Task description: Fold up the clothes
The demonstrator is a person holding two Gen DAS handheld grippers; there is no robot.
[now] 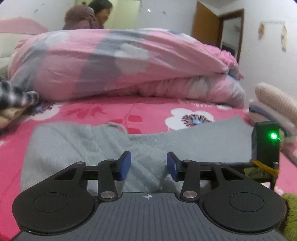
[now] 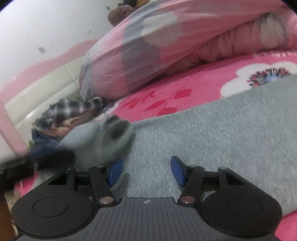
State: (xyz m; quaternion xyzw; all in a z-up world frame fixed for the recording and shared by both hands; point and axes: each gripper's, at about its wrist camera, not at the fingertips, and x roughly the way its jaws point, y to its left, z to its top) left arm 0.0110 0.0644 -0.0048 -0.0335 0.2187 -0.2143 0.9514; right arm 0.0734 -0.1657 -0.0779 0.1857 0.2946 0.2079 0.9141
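Two tools, blue pads parted, nothing gripped. Left tool (image 1: 148, 165) hovers over grey fleecy garment (image 1: 92, 144), fabric showing between its spread pads, no clamp. Right tool (image 2: 146, 171) likewise released above same grey garment (image 2: 213, 139), which lies spread flat on bed with pink flowered sheet (image 2: 194, 87). Rumpled sleeve end (image 2: 118, 129) beyond left pad. Bunched pink quilt (image 1: 120, 61) farther back. Plaid cloth (image 2: 68, 109) at bed's left edge. Person (image 1: 92, 16) behind quilt.

right gripper (image 2: 146, 171) hangs parted over grey fleece garment (image 2: 213, 133) on pink floral bedsheet (image 2: 200, 83).
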